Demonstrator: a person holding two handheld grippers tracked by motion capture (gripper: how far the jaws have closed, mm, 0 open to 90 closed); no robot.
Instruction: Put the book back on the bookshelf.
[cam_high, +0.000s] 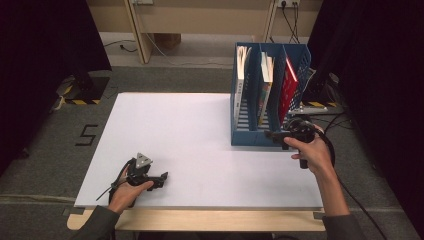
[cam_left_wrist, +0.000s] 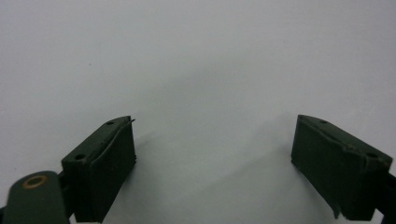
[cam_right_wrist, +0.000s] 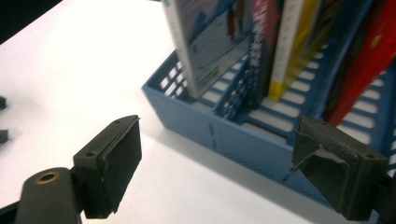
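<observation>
A blue slotted file rack (cam_high: 250, 136) stands at the right side of the white table (cam_high: 200, 130), holding upright books in three compartments: a pale one (cam_high: 242, 65) on the left, a yellow-spined one (cam_high: 265, 85) in the middle, a red one (cam_high: 289, 85) on the right. My right gripper (cam_high: 274, 135) hovers open at the rack's near front edge; its view shows the rack (cam_right_wrist: 243, 144) and books (cam_right_wrist: 210, 42) between the wide-apart jaws (cam_right_wrist: 215, 163). My left gripper (cam_high: 162, 178) rests open near the table's front left, jaws (cam_left_wrist: 215, 163) over bare white surface.
Wooden furniture legs (cam_high: 137, 30) and cables (cam_high: 165, 52) lie on the floor beyond the table. Black curtains flank both sides. A stand base with yellow-black tape (cam_high: 80, 92) sits at the left. The table's wooden front lip (cam_high: 200, 220) runs along the bottom.
</observation>
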